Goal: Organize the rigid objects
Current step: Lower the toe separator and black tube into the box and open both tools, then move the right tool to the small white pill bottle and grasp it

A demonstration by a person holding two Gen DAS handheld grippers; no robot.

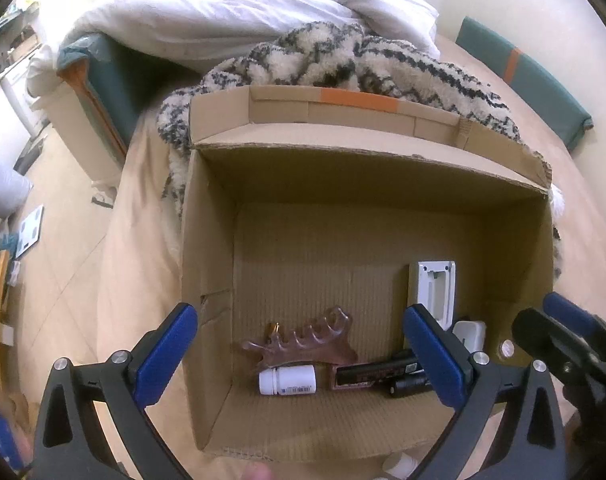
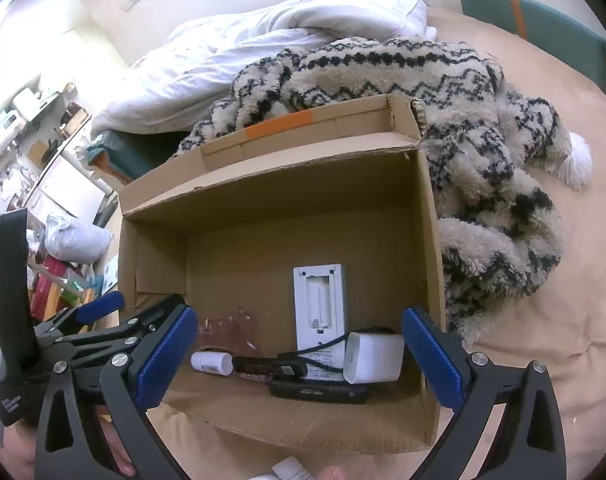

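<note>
Both the left gripper (image 1: 301, 356) and the right gripper (image 2: 299, 356) stood spread wide, holding nothing. Just beyond the left jaws, inside the open brown cardboard box (image 1: 207, 248), lay a small white plastic pill bottle (image 1: 288, 380): probably light, stiff and slick, best pinched across its barrel. Farther off lay a white rectangular plastic device (image 2: 319, 300).

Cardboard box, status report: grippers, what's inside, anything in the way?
Left gripper and right gripper open, empty, above cardboard box. Inside: white bottle, brown comb, white charger. Nothing blocking.
</note>
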